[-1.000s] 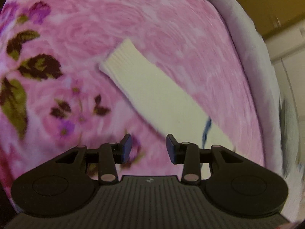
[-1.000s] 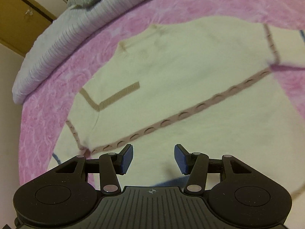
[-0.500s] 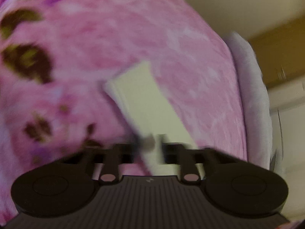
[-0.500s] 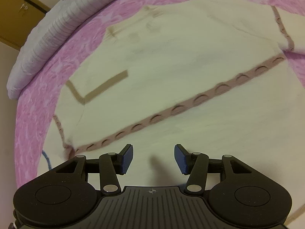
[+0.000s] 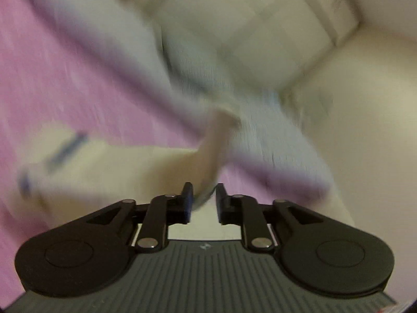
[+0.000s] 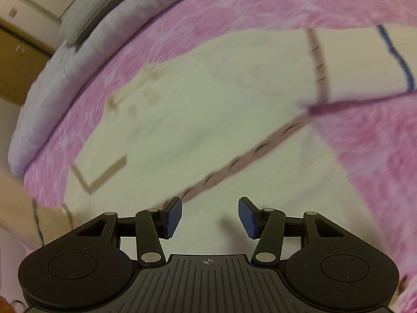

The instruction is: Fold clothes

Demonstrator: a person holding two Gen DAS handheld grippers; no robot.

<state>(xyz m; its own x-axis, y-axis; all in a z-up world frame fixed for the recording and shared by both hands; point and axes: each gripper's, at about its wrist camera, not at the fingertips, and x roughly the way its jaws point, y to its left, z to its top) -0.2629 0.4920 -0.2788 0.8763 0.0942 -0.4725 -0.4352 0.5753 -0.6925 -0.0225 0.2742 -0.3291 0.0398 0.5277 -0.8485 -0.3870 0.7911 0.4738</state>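
Left gripper (image 5: 203, 198) now lifted, clamping sleeve (image 5: 216, 140) | right gripper (image 6: 208, 217) still wide apart, nothing held

Cream cardigan (image 6: 208, 120) spread flat (brown scalloped trim, blue stitching), sleeve (image 5: 216, 140) lifted.

No readable words, brand names or numbers appear in either view. The only signs are two small moulded marks. In the left wrist view, a tiny pale emblem (image 5: 203, 246) sits at the top centre of the ribbed dark grey plastic gripper housing (image 5: 203, 281) in the lower middle of the frame; it is too blurred to make out its shape. In the right wrist view, a small white crosshair-in-circle symbol (image 6: 207, 261) stands at the same spot on the ribbed dark grey plastic housing (image 6: 208, 289), lower centre of the frame.
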